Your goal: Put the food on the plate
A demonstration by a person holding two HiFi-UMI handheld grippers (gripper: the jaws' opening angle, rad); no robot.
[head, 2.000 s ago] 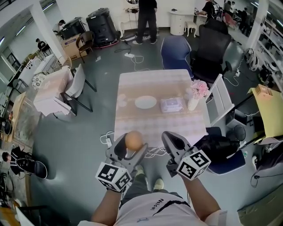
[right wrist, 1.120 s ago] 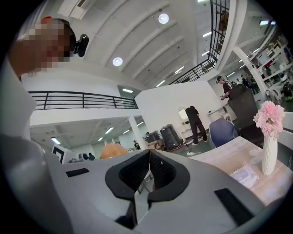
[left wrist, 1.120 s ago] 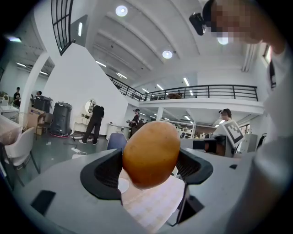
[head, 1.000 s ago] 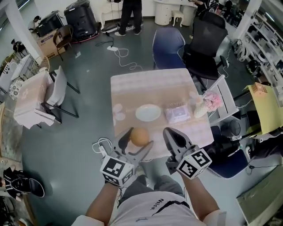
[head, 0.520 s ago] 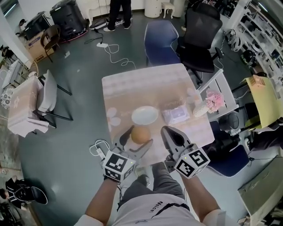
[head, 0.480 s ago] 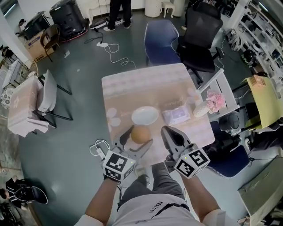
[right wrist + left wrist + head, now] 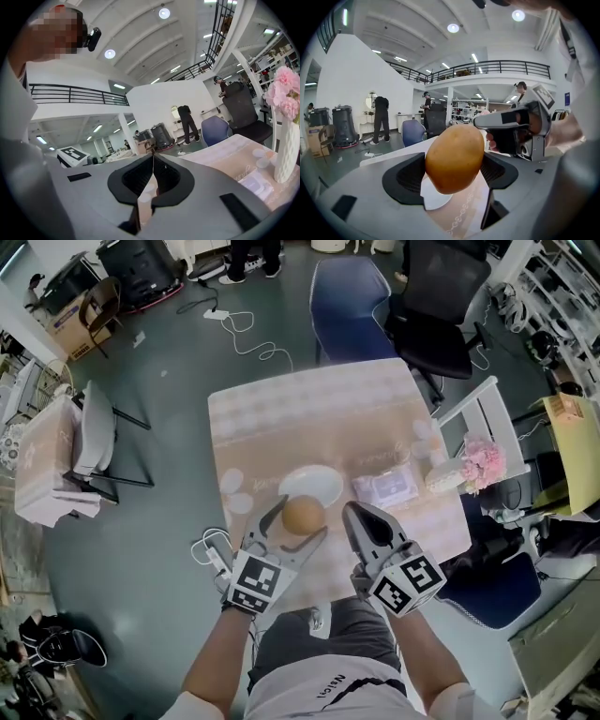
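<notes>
My left gripper [image 7: 298,523] is shut on a round brown potato [image 7: 303,516], held in the air at the near edge of the white plate [image 7: 315,483]. In the left gripper view the potato [image 7: 454,158] fills the space between the dark pads [image 7: 405,178], with the plate [image 7: 433,199] showing just below it. My right gripper [image 7: 364,521] hangs beside it on the right, jaws closed together with nothing in them; the right gripper view shows its jaws [image 7: 152,171] meeting at a thin line.
The square table [image 7: 281,418] has a pale checked cloth. A wrapped tissue pack [image 7: 389,487] lies right of the plate, a white vase of pink flowers [image 7: 473,465] further right, small white lids [image 7: 232,482] on the left. Chairs [image 7: 347,296] stand behind the table.
Both grippers have come forward over the table. The potato, formerly short of the table's near edge, now hangs at the plate's near rim.
</notes>
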